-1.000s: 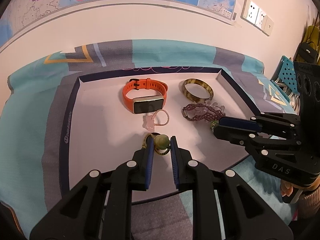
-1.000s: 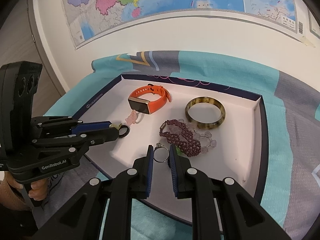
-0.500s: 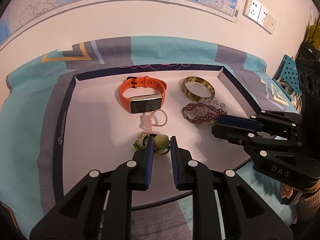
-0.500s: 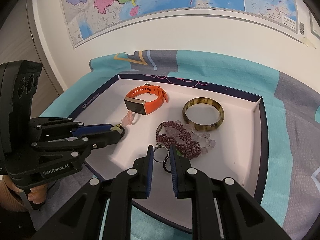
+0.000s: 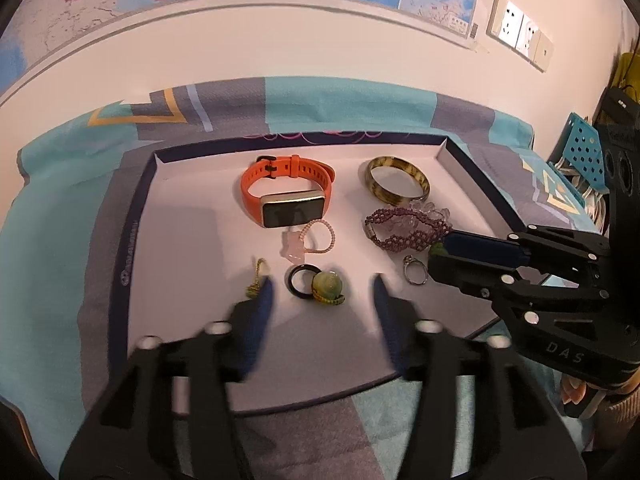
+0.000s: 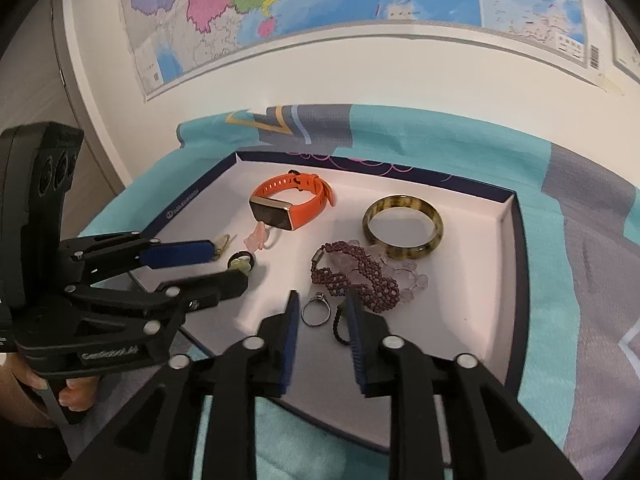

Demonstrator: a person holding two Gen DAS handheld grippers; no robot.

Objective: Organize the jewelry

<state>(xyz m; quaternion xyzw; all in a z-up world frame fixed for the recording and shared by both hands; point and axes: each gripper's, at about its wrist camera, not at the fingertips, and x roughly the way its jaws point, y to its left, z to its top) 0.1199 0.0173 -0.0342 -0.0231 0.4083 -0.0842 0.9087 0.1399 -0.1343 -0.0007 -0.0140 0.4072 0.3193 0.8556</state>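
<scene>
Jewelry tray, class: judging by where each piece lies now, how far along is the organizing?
Done: everything visible lies in the tray. In hand: nothing; the left gripper is opening off the green bead ring, the right gripper off the silver ring. Left: the purple bracelet overlaps the clear beads.

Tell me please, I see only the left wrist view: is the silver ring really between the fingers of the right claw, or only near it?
Observer: Between them. In the right wrist view the silver ring lies flat on the tray, inside the right claw. The jaws are opening and neither pad touches the ring.
Operator: Is anything else inside that claw? Here its body hides that place.
Observer: Yes. A dark cord loop with a green bead lies on the tray at the claw's right side, partly behind the pad. I cannot tell if it touches the pad.
</scene>
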